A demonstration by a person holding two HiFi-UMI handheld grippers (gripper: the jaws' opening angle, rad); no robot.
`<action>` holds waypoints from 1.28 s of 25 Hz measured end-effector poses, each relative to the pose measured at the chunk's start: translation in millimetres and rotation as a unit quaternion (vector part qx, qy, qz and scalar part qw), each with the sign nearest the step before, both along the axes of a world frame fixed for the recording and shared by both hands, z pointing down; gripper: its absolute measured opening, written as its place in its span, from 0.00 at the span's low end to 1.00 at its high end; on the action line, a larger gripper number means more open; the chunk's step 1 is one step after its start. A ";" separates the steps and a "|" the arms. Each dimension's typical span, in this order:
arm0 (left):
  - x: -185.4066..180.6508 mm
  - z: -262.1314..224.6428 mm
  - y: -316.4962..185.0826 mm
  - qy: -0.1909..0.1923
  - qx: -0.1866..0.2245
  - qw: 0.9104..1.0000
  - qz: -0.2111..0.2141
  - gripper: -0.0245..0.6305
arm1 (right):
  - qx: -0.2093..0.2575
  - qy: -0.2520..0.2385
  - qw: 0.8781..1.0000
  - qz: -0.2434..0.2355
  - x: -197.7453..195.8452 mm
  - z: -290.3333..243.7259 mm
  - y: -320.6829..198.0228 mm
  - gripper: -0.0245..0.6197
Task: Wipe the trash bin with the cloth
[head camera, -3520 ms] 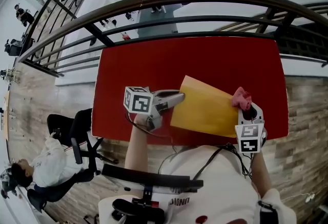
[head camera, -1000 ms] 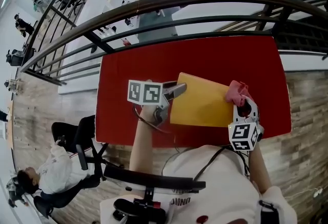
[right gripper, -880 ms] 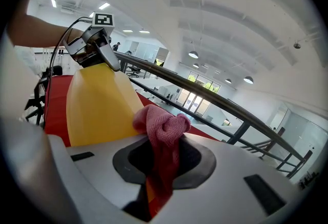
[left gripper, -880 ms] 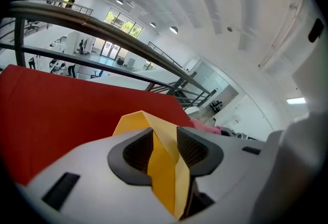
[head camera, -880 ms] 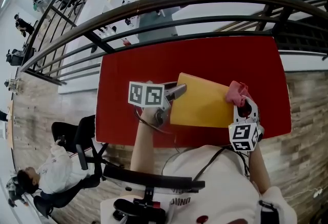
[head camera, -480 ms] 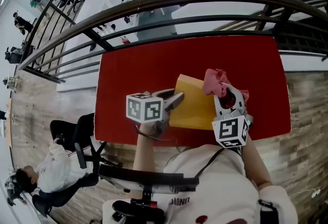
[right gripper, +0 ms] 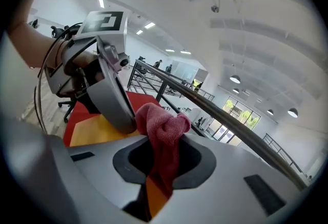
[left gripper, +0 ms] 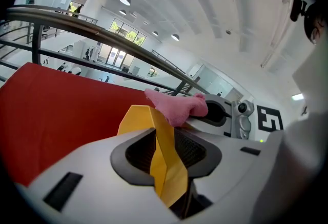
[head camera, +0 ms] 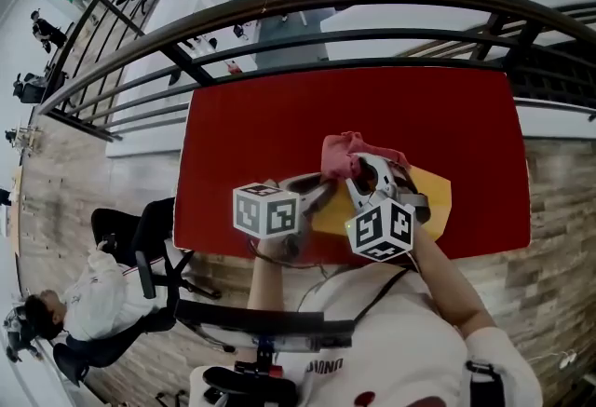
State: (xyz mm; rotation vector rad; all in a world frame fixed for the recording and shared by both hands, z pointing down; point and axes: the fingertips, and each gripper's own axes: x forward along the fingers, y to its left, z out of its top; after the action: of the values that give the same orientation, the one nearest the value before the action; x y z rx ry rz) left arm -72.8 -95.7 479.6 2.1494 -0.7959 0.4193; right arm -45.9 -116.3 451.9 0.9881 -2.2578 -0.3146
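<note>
Left gripper [head camera: 318, 188], fingers lately closing, clamped on the raised edge of the yellow trash bin [head camera: 430, 198], right gripper [head camera: 357, 170] close beside, fingers held the pink cloth [head camera: 343, 151] over the bin, which lay on the red counter [head camera: 242, 116].

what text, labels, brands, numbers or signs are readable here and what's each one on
"MOND": end of a word on the person's white shirt; its start is hidden.
No letters on the black-and-white marker cube or its twin: square patterns only.
No print visible on the yellow flat trash bin, pink cloth or red table.
</note>
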 end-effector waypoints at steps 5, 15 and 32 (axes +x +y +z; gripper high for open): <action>-0.9 0.1 0.1 -0.009 0.000 1.000 -0.008 0.22 | -0.007 0.029 0.999 0.013 35.1 12.1 16.5 0.13; 0.9 -1.8 -2.3 -0.025 -0.001 0.999 -0.026 0.22 | -0.037 0.058 0.985 0.159 170.5 33.5 53.7 0.13; -4.1 1.4 7.0 -0.039 -0.010 0.999 -0.022 0.21 | -0.070 -0.026 0.957 0.282 237.9 41.2 56.9 0.13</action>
State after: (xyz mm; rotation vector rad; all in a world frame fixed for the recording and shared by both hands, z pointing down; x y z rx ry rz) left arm -76.9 -88.7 481.0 2.1038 -0.8784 0.4884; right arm 192.0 -59.4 493.2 1.5129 -1.9036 0.1194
